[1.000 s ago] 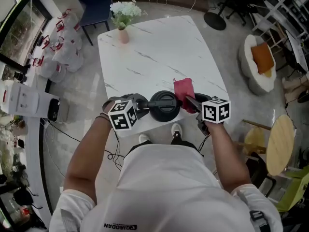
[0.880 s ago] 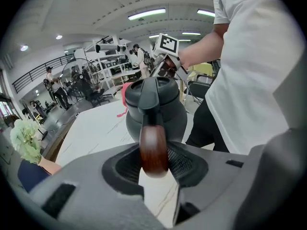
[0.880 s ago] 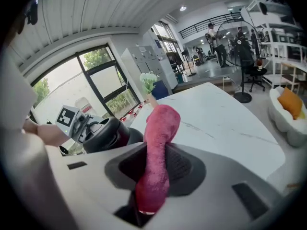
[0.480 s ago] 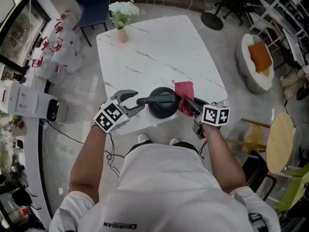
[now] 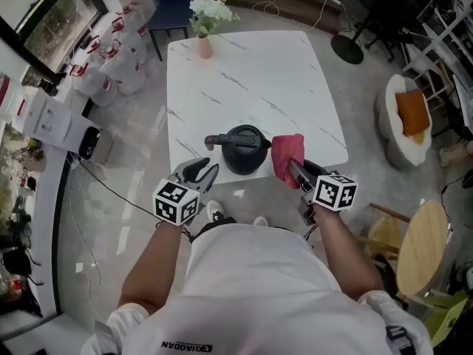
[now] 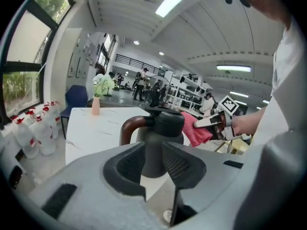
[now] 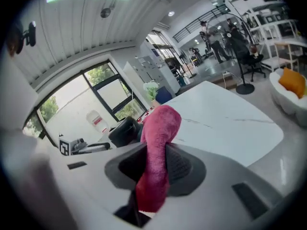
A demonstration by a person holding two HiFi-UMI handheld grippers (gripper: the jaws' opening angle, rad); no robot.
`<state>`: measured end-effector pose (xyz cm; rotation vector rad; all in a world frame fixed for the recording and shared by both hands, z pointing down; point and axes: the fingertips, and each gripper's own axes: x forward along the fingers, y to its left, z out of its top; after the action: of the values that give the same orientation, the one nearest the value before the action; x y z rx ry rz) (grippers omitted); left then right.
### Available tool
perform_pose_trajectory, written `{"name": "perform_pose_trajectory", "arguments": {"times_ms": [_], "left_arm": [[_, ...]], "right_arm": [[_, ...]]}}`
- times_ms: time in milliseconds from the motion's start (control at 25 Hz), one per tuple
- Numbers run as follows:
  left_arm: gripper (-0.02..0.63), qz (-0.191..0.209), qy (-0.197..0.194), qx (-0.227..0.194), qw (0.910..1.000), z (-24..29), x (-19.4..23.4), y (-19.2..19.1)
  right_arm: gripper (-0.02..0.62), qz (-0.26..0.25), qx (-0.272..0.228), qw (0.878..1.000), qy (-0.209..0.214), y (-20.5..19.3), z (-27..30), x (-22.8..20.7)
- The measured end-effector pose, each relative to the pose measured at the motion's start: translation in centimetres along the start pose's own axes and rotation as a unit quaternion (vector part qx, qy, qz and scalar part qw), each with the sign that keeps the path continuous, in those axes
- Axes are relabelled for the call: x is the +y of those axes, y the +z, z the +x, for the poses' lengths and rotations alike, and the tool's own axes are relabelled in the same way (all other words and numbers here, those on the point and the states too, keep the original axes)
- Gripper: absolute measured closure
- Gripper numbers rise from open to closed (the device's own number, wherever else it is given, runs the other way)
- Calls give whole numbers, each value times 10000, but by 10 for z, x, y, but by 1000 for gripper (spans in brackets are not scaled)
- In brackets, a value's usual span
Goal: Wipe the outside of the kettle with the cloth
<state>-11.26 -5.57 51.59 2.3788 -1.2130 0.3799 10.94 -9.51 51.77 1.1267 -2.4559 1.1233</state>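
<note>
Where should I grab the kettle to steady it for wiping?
Grip the handle, coming in from the left of the head view. It juts sideways from the kettle toward that side, slim and clear of the body, while the cloth sits at the opposite side.

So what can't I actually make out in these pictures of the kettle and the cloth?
Kettle base: head view looks straight down on its lid.
Cloth lower end: right gripper view, buried between the jaws of the right gripper.
Whether cloth touches kettle: head view, gap too small to judge.
People at the back: left gripper view, too small.
</note>
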Motion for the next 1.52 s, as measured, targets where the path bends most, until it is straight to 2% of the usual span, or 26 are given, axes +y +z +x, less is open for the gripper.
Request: {"name": "perform_pose_trajectory", "arguments": {"times_ms": [40,160,240,360,520,1000,1520], "left_arm": [[518,-8,195,27,9998,-3,-3,-4],[606,-426,683,-109,9967,-18,-10,-10],[607,-427,807,-172,9957,-24,-23,-13],[607,-227,776,-162,9966,-26,-48,-17],[607,-294,793,-339,9958,-26,-65,-13],[607,-157,1103,-521,9924,-35,-80,-4],[607,-2,1122,-524,9923,-39,-91,-3]], "right_arm": [[494,-260,-19,9997,9,0,-5,4],[494,-1123,-71,9936,-26,-3,-20,14],[495,-1416,-41,9899,-9,-11,-28,19],[495,-1362,72,9906,124,-29,-36,21],[495,-1434,98,9894,185,-39,-49,21],[497,-1825,-131,9822,429,-31,-67,28],[499,-1890,-124,9804,548,-32,-66,35]]}}
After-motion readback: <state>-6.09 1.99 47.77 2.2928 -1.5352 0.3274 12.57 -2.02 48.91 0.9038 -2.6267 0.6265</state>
